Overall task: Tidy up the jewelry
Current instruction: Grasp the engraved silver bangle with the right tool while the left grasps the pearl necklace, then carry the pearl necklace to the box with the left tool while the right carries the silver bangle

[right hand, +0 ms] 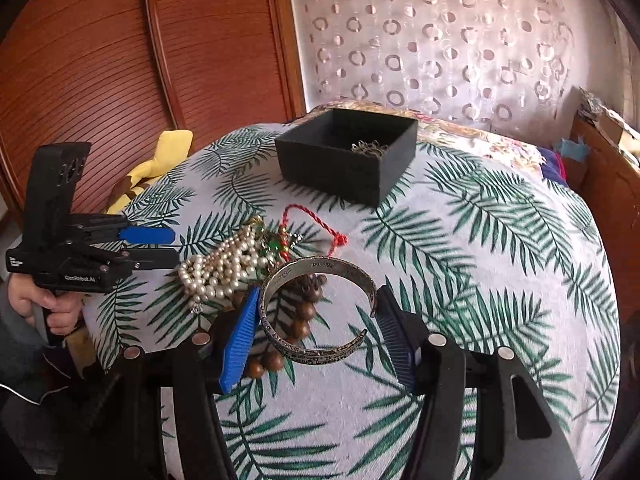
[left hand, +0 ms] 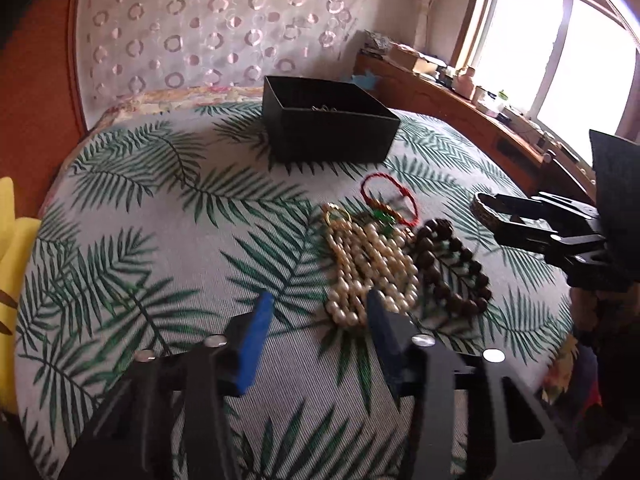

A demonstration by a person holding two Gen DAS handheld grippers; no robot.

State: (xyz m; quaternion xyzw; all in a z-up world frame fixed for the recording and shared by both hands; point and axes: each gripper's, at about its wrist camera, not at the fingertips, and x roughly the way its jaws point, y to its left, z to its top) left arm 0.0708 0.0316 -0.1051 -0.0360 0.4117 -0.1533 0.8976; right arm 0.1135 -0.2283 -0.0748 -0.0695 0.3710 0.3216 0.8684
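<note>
Right claw [right hand: 316, 320] held the silver cuff bangle [right hand: 318, 312] between its two blue pads, lifted clear of the leaf-print bedspread [right hand: 500, 240] and just above the brown wooden bead bracelet [right hand: 304, 312]. Left claw [left hand: 320, 320] stood wide and held nothing, its pads just short of the pearl necklace [left hand: 368, 268]. By the look of it, the sorting was at an early stage: the black box [right hand: 348, 156] near the far edge of the bed showed only one small metal chain piece [right hand: 368, 147] inside. Well apart from the box, the pearls, the wooden beads, a red cord bracelet [left hand: 390, 198] and a green-stoned piece [left hand: 384, 216] lay heaped together on the bedspread. Judging from this, the bangle would need carrying to the box, with four pieces left after it.
</note>
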